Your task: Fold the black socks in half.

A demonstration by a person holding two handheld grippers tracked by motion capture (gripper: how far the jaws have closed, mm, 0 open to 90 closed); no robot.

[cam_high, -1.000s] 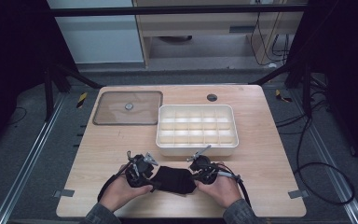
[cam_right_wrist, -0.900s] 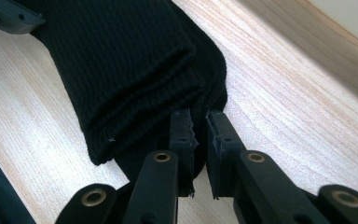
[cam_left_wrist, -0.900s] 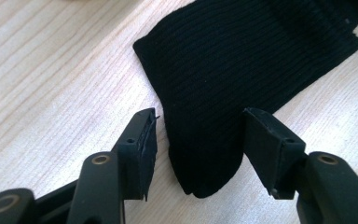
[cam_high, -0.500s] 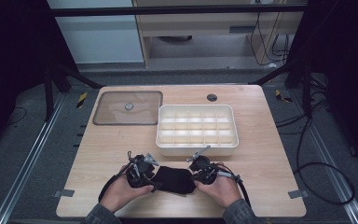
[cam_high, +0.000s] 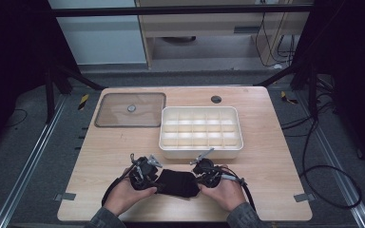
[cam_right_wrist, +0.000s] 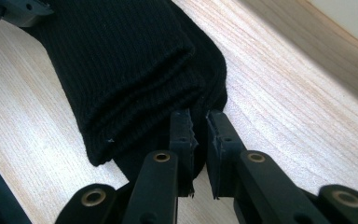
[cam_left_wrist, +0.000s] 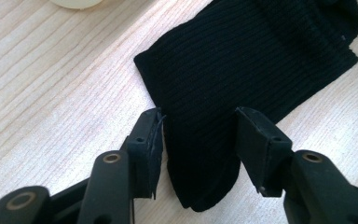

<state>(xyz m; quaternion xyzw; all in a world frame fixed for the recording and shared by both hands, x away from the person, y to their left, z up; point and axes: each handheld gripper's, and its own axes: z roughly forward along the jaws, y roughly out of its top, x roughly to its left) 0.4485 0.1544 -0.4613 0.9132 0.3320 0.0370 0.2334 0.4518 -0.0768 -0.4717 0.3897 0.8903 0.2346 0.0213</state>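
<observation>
A folded black ribbed knit cloth (cam_high: 177, 183) lies near the table's front edge between both hands. My left gripper (cam_high: 158, 181) is at its left end. In the left gripper view the left gripper (cam_left_wrist: 199, 128) straddles the cloth's (cam_left_wrist: 242, 60) narrow end; its jaws have just been closing and stand open on either side of the fabric. My right gripper (cam_high: 197, 182) is at the cloth's right end. In the right gripper view the right gripper (cam_right_wrist: 198, 123) has its jaws nearly together, pinching the lower fold of the cloth (cam_right_wrist: 121, 65).
A white tray (cam_high: 200, 148) with several compartments stands just behind the hands. A clear brownish lid (cam_high: 129, 110) lies flat at the back left. A small dark round grommet (cam_high: 216, 99) sits near the table's far edge.
</observation>
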